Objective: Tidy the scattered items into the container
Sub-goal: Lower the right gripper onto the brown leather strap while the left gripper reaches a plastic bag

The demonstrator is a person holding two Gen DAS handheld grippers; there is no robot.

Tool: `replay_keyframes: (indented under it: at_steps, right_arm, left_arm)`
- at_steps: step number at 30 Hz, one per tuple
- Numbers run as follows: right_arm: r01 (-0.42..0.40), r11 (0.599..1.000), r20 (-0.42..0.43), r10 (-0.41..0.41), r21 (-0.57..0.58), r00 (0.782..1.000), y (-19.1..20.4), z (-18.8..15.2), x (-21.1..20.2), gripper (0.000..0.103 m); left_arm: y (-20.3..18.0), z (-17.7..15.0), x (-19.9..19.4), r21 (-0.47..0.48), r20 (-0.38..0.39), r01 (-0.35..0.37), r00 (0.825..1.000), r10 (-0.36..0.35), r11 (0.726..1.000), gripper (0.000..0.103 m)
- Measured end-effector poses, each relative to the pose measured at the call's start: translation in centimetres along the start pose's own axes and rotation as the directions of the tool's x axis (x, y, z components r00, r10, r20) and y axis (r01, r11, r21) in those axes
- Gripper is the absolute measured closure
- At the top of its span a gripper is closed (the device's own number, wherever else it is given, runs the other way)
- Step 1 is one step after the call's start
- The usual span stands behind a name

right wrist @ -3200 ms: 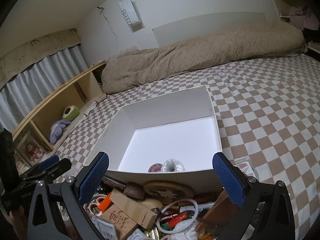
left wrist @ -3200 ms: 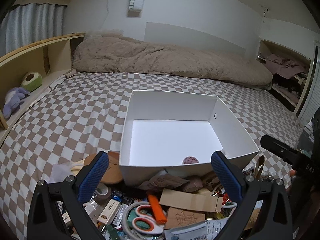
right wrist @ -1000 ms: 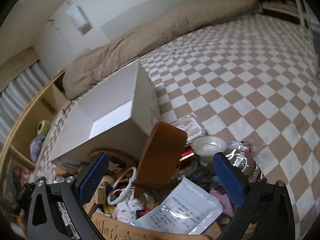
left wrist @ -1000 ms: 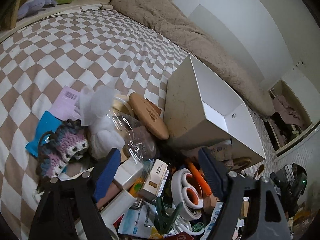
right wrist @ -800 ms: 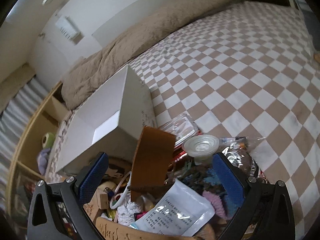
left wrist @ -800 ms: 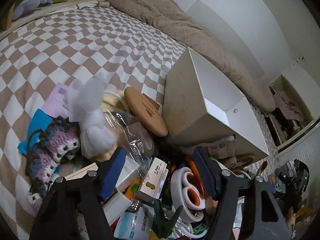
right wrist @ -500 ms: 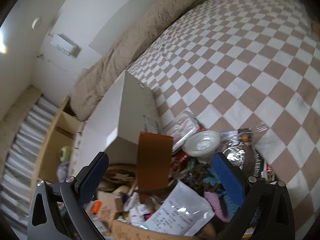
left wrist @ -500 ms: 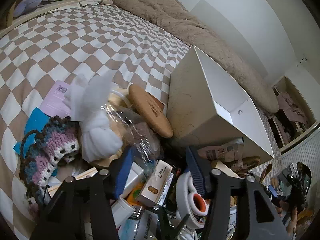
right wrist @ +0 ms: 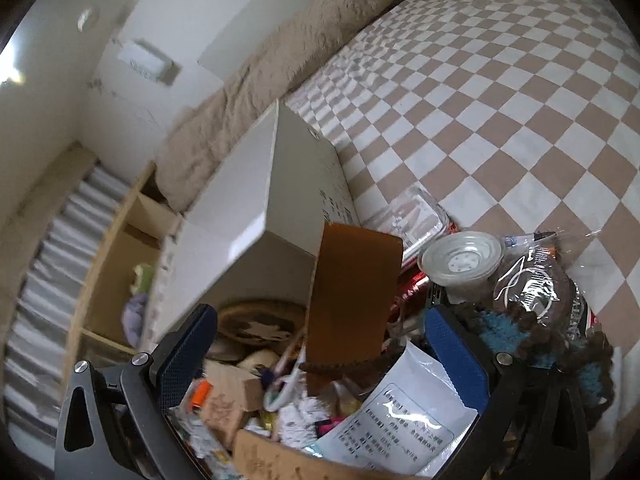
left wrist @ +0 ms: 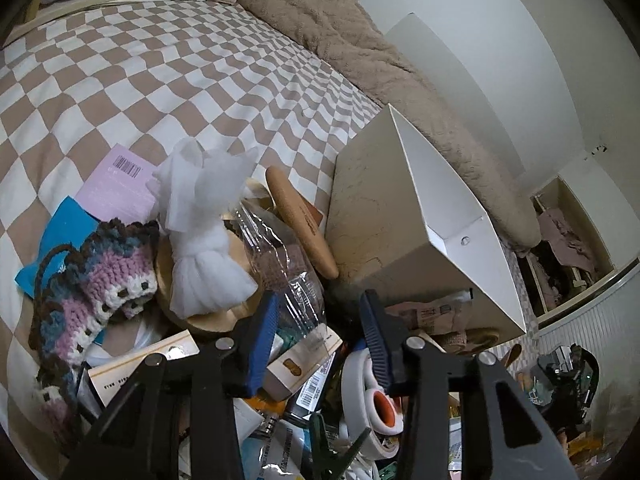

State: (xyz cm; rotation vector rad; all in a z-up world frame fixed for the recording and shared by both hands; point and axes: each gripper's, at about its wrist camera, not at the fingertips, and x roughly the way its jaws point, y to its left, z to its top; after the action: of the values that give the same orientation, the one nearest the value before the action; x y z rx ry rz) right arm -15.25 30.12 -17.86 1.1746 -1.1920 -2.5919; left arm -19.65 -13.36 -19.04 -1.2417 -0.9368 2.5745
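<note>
Two views, each from one of my grippers, both over the same heap of clutter on a checked bedspread.

Left view, near to far: my left gripper sits low centre, its jaws just closing, now narrowed around a crinkled clear plastic bag and a small cream carton. I cannot tell whether the pads press on either. At lower right lies a roll of white tape. To the left, a crocheted purple-and-blue pouch and a wad of white tissue. Further up, an oval wooden brush leans against the white box, which fills centre right with its mouth turned rightward.

Right view, near to far: my right gripper stands wide open with nothing clamped. Between its fingers lie a printed white pouch and an upright brown card. Only this view shows a clear plastic lid and a bagged dark yarn bundle at right. The white box rises at upper centre, its open side facing left.
</note>
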Motion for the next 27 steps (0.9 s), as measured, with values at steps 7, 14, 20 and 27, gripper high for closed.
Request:
replay_keyframes:
  at_steps: [7, 14, 20, 27]
  right_arm:
    - [0.058, 0.998, -0.022, -0.058, 0.003, 0.998, -0.1, 0.0, 1.3, 0.000]
    - [0.046, 0.998, -0.034, -0.047, -0.031, 0.998, 0.3, -0.2, 1.8, 0.000]
    - [0.056, 0.998, -0.051, -0.056, -0.002, 0.997, -0.5, -0.1, 2.0, 0.020]
    - [0.010, 1.000, -0.048, -0.010, 0.005, 0.999, -0.8, 0.0, 1.6, 0.057]
  left_arm:
    - [0.4, 0.0, 0.1, -0.011, 0.002, -0.014, 1.000, 0.014, 1.000, 0.063]
    - [0.0, 0.7, 1.2, 0.031, 0.011, -0.111, 0.994, 0.110, 0.993, 0.063]
    - [-0.2, 1.2, 2.3, 0.057, 0.007, -0.129, 0.992, 0.128, 0.990, 0.063]
    - [0.1, 1.4, 2.5, 0.039, -0.007, -0.095, 0.995, 0.095, 0.995, 0.075]
